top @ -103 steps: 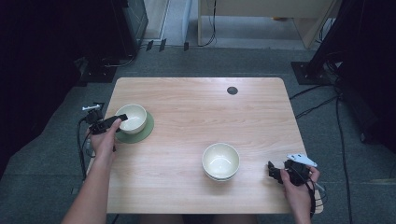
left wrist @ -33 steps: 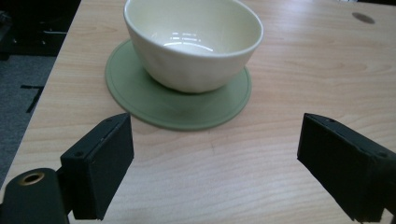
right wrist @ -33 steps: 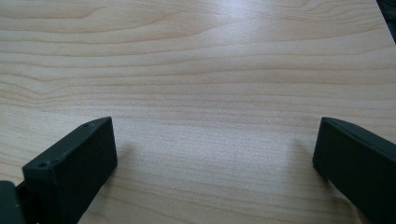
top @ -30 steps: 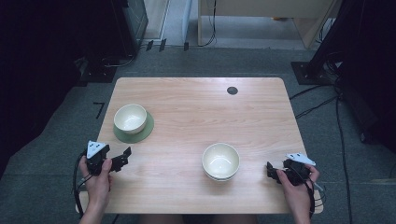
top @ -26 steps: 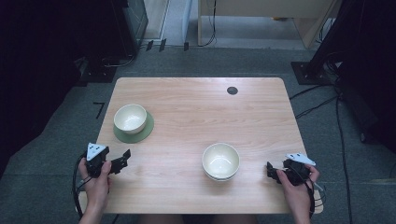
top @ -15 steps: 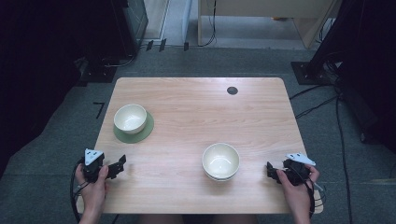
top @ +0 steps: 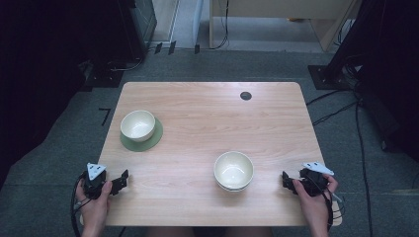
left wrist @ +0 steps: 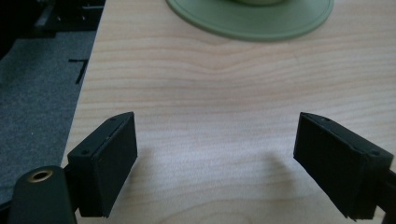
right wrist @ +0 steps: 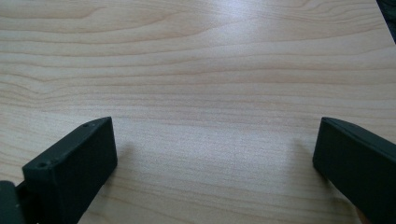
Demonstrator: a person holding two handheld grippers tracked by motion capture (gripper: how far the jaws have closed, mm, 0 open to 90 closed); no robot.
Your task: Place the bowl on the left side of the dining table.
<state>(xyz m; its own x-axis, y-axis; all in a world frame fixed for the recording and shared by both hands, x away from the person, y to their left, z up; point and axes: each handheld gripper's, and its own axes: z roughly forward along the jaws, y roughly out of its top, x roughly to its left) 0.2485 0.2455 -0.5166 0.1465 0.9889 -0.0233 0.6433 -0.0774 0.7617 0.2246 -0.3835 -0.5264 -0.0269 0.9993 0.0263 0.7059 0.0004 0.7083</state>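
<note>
At the tabletop's point(top: 197, 123) 7 o'clock corner, the left gripper point(top: 122, 179) rests with jaws spread wide, empty. At 5 o'clock, the right gripper point(top: 285, 178) likewise. Nearest bowl point(top: 233, 170) sits at 6 o'clock; another bowl point(top: 138, 125) occupies a green saucer point(top: 154, 139) at 9 o'clock.

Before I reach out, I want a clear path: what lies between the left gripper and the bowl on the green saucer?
Only bare table, as the high view shows, between the left gripper and the bowl on its saucer.
</note>
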